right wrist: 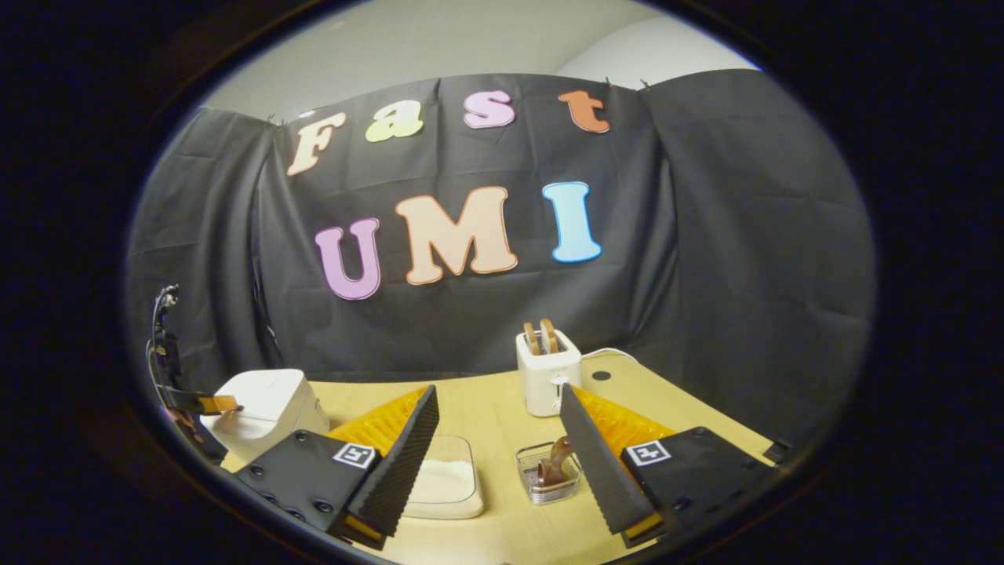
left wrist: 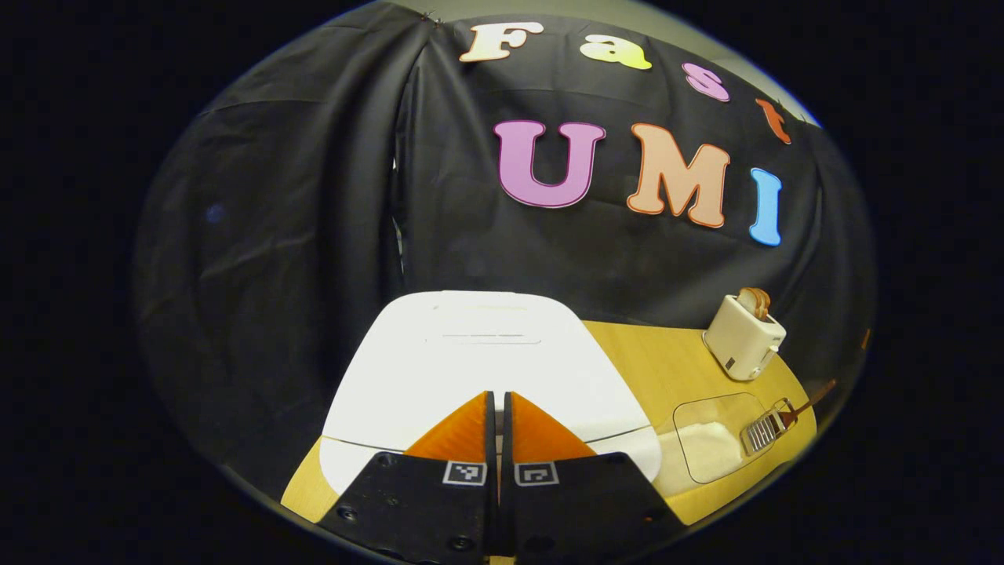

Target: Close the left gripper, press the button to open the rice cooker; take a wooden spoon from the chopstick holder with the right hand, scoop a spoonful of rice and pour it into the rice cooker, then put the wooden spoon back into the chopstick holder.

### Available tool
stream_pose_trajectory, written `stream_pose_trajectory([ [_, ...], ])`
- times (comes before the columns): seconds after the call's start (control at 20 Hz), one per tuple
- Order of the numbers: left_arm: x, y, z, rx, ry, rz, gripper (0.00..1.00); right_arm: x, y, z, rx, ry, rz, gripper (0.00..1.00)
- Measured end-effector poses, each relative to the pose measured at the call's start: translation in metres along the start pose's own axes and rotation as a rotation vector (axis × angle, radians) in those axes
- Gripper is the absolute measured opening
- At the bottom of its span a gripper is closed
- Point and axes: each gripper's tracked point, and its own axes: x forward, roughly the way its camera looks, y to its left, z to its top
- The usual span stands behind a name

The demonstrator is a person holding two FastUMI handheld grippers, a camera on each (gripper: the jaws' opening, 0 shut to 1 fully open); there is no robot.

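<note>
Rice cooker (left wrist: 478, 369): smooth white plastic, slight sheen. Desk (right wrist: 486, 408): pale wood-grain, matt. Rice container (left wrist: 718, 439): clear glossy plastic.

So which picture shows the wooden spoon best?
The right gripper view: the wooden spoon stands close, in the chopstick holder between the open tongs. The left gripper view shows it small and far, at the edge.

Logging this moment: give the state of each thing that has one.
Rice cooker: lid shut.
Left gripper: shut, at the cooker's front.
Right gripper: open, empty.
Wooden spoon: in the chopstick holder.
Rice container: holds rice.
Toaster: bread in slots.
</note>
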Motion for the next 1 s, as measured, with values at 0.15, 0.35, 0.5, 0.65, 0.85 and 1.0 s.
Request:
stream_pose_trajectory([
  [0.15, -0.001, 0.001, -0.010, -0.026, 0.041, -0.011, 0.00, -0.002, -0.001, -0.001, -0.003, 0.001, 0.002, 0.99],
  [0.35, 0.003, -0.001, -0.004, -0.012, 0.008, -0.019, 0.00, -0.002, 0.002, -0.003, -0.020, 0.005, 0.017, 0.99],
  [0.5, -0.002, -0.002, 0.008, 0.037, -0.008, 0.004, 0.00, -0.001, 0.000, -0.003, -0.021, -0.001, 0.015, 0.99],
  [0.65, -0.011, -0.006, 0.046, 0.099, -0.109, 0.022, 0.00, 0.002, -0.004, -0.003, -0.010, 0.001, 0.008, 0.99],
  [0.85, -0.023, -0.012, 0.089, 0.090, -0.199, 0.027, 0.00, 0.007, -0.007, -0.005, -0.003, 0.004, 0.012, 0.99],
  [1.0, -0.033, -0.021, 0.102, 0.068, -0.229, 0.009, 0.00, 0.011, -0.009, -0.009, -0.003, 0.009, 0.017, 0.99],
])
